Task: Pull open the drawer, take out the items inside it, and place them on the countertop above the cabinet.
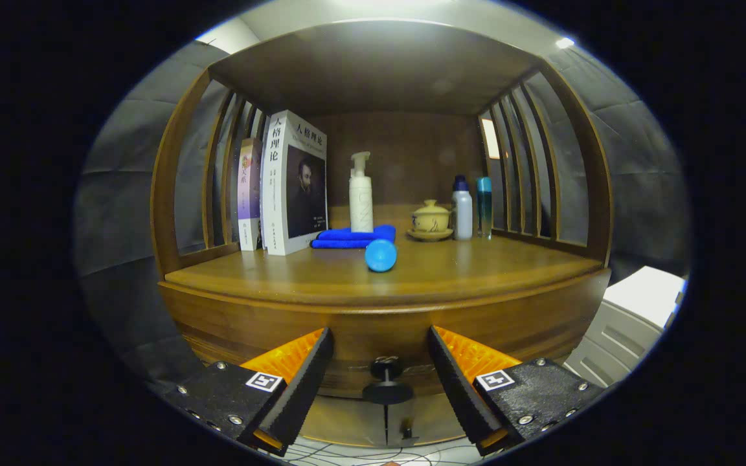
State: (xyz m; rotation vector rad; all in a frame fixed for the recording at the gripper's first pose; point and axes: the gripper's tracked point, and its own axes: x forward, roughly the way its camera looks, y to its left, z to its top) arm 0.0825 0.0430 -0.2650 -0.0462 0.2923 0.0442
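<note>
A wooden cabinet stands in front of me, its countertop (pixel 476 275) at mid-height under a slatted shelf canopy. The drawer front (pixel 230 327) runs below the countertop and looks closed, with a small black knob (pixel 386 380) at its middle. My gripper (pixel 379 359) is open, its two orange-and-black fingers (pixel 298 382) spread either side of the knob, which sits between them without touching. On the countertop lies a blue round-ended object (pixel 381 255) near the front, just beyond the fingers. The drawer's inside is hidden.
At the back of the countertop stand two books (pixel 294 182), a folded blue cloth (pixel 353 237), a white pump bottle (pixel 361 194), a lidded tea bowl on a saucer (pixel 430 220), and two slim bottles (pixel 471 207). A white cabinet (pixel 632 323) stands to the right.
</note>
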